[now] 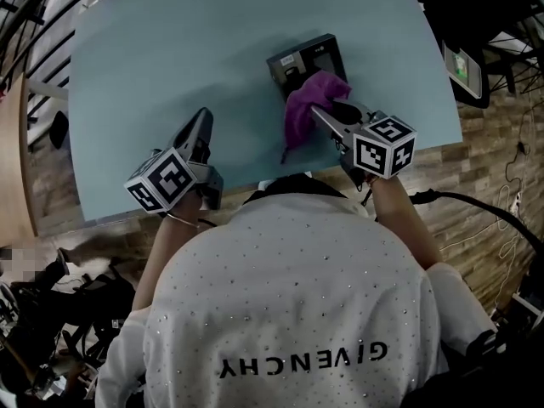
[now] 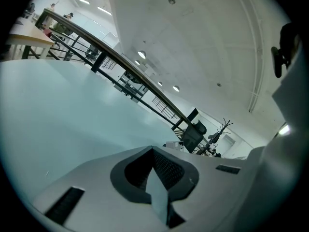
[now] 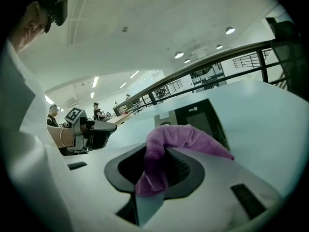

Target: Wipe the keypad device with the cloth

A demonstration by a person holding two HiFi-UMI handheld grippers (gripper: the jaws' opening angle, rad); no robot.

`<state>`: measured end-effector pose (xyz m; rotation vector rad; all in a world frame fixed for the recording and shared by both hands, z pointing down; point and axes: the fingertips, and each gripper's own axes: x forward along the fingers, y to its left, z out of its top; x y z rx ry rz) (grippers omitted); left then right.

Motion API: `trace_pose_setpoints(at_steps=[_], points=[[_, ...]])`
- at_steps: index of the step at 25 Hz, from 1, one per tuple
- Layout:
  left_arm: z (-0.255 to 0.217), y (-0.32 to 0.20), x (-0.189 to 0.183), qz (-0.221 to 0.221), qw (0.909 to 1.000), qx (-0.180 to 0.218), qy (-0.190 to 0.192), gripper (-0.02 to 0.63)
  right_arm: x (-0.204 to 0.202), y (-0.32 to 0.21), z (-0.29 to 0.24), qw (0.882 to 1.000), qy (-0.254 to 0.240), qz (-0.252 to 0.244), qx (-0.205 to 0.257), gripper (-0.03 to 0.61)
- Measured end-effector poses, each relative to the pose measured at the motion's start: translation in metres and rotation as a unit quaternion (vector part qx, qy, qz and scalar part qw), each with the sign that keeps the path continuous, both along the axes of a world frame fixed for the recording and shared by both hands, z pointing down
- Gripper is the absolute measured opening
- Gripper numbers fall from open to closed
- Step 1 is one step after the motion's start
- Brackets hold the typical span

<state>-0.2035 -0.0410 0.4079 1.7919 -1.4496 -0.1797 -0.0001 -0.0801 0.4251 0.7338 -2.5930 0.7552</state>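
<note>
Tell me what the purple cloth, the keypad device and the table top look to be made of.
The cloth looks like soft napped fabric, probably microfibre: it bunches and droops in fuzzy folds. The keypad device seems hard plastic: rigid dark grey casing, smooth darker panel. The table top is a smooth pale blue sheet, perhaps laminate: even matte colour, no grain.

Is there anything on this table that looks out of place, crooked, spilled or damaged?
Nothing stands out. The keypad device lies flat on the table, with no visible damage. The purple cloth, clamped in the right gripper, hangs over the device's near part. The left gripper is shut and empty. No spill shows.
</note>
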Motion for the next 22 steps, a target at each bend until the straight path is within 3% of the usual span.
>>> trace_pose_setpoints(at_steps=[10,22], points=[[0.009,0.02,-0.012,-0.009,0.9998,-0.005,0.014,-0.006,-0.022,-0.003,0.025,0.998,0.043,0.036,-0.041,0.092],[0.011,0.015,0.002,0.017,0.9996,-0.009,0.023,-0.006,0.003,-0.014,0.025,0.993,0.053,0.094,-0.055,0.094]])
